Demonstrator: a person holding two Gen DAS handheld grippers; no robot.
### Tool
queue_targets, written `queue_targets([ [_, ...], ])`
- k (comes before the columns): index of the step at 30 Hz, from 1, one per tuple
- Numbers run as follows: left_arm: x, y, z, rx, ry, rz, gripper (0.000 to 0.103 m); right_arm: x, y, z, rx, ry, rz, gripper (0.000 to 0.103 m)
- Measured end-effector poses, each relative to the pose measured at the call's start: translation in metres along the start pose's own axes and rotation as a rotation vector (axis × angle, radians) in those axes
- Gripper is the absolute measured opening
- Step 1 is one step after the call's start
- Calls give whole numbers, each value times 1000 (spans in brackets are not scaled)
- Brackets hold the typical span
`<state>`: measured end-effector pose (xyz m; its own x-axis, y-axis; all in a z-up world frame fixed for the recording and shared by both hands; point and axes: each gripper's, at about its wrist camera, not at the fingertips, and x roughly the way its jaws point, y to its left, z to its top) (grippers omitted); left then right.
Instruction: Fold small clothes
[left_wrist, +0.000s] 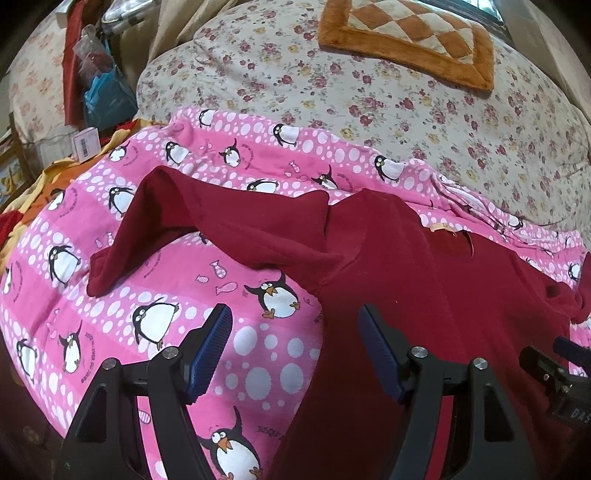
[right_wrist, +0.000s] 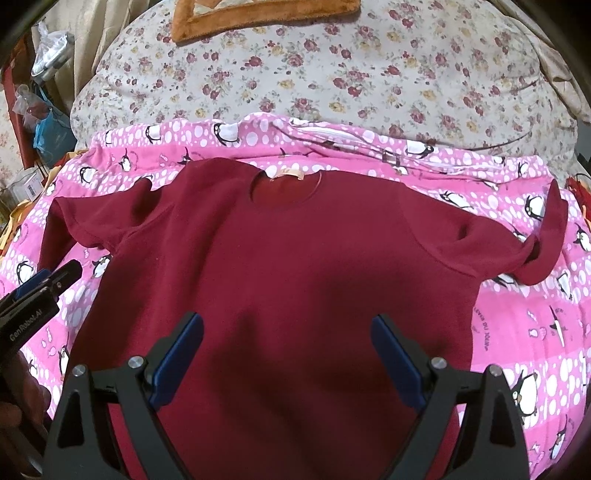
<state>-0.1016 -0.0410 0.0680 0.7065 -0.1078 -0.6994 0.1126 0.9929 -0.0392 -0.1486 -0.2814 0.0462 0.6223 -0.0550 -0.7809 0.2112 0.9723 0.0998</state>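
- The left hand-held gripper (left_wrist: 295, 325) hangs with its jaws spread wide and empty, above the left edge of the dark red shirt (right_wrist: 280, 266).
- The right hand-held gripper (right_wrist: 288, 332) is likewise wide apart, holding nothing, over the shirt's lower middle.
- The shirt lies flat ahead of both, collar farthest away, sleeves out sideways, on a pink penguin blanket (right_wrist: 524, 332).
- Beyond the blanket lies a floral quilt (right_wrist: 332, 74).

Both wrist views look forward, close above one maroon shirt (right_wrist: 280, 266).
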Motion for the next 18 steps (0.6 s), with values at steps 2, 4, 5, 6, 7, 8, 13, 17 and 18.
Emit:
queue_targets([
  [2, 0, 1, 0, -3, -2, 3, 52, 1, 0, -1, -2, 6, 3, 94],
  [4, -1, 1, 0, -4, -4, 6, 52, 2, 1, -1, -4, 9, 3, 94],
  [5, -1, 2, 0, -5, -4, 8, 52, 2, 2, -2, -4, 11, 5, 94],
  [6, -1, 3, 0, -7, -4, 10, 52, 2, 2, -2, -3, 12, 7, 94],
  [7, -2, 3, 0, -9, -4, 12, 52, 2, 2, -3, -3, 14, 10, 94],
  [8, -2, 4, 0, -11, -4, 14, 52, 3, 3, -3, -4, 17, 12, 94],
  [13, -2, 11, 1, -35, -5, 18, 52, 2, 5, -4, -10, 20, 20, 94],
  [17, -5, 19, 4, -69, -2, 19, 52, 1, 5, -3, -7, 20, 28, 94],
  [18, -7, 23, 5, -88, 0, 21, 52, 1, 4, -3, -5, 22, 29, 94],
])
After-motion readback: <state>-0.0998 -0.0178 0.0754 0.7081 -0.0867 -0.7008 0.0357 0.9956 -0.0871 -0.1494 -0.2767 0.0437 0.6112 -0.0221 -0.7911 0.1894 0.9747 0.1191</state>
